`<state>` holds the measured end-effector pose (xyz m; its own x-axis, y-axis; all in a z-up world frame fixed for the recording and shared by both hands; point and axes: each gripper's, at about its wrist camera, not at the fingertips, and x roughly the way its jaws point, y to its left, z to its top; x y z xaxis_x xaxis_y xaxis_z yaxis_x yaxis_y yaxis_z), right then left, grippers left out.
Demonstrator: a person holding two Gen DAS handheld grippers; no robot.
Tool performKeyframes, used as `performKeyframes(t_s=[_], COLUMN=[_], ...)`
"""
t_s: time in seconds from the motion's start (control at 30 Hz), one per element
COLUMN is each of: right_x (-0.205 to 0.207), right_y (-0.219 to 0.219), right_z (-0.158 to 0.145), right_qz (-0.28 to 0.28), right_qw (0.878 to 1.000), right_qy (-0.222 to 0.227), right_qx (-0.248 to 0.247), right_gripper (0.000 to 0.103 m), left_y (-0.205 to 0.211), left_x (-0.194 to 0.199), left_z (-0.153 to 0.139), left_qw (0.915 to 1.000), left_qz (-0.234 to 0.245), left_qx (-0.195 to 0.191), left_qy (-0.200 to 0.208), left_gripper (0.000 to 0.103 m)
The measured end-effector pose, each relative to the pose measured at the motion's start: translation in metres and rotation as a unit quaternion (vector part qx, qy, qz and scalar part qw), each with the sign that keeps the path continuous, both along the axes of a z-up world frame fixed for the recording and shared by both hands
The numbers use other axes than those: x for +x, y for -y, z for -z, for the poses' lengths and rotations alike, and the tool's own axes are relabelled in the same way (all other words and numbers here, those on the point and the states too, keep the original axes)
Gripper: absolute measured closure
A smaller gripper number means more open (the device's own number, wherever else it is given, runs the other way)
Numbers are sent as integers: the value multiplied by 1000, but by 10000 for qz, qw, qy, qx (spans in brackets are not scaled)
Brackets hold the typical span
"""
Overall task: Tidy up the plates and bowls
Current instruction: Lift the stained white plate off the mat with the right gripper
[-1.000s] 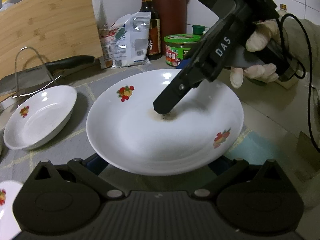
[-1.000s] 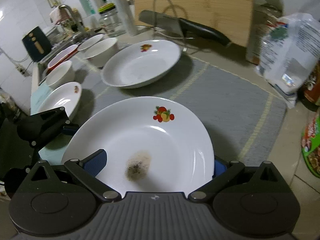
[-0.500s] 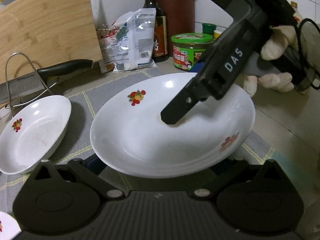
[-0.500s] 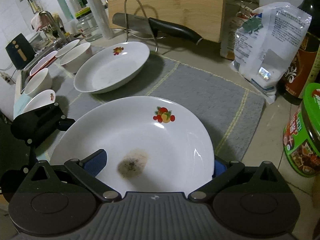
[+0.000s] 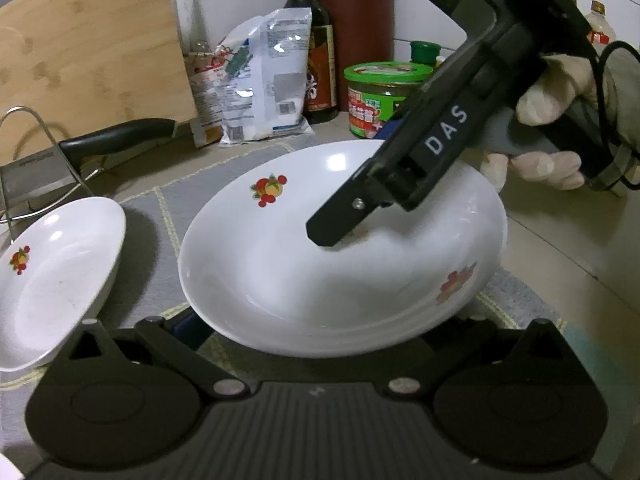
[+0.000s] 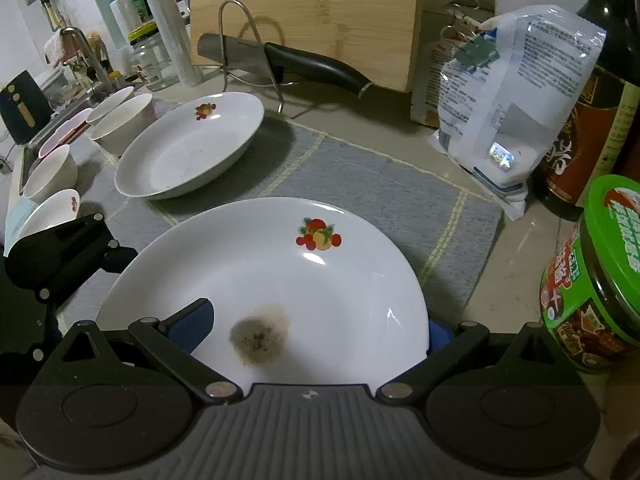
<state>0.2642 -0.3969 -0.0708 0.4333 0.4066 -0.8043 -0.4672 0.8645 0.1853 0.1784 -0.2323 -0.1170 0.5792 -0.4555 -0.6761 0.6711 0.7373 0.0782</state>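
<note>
The grey mat covers the surface. Above its near part, the soiled plate sits tilted, gripped at its rim by the right claw. The left claw spreads open beneath its opposite edge. A second plate rests far left, bowls beyond.

A white plate with fruit decals and a brown smear at its centre sits tilted above the grey mat. A second plate lies behind it, with bowls near the table's left edge.
</note>
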Motion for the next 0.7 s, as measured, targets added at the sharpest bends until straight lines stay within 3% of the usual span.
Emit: performKeyframes(t_s=[0.7], right_x=[-4], right_y=[2], right_z=[1], right_qz=[202], right_qw=[9992], right_qy=[129], right_qx=[-316], right_gripper=[0], left_y=[3], left_x=[-6], left_z=[0], left_qw=[9999], left_qz=[124], left_qx=[101], left_qy=[-38], left_gripper=[1])
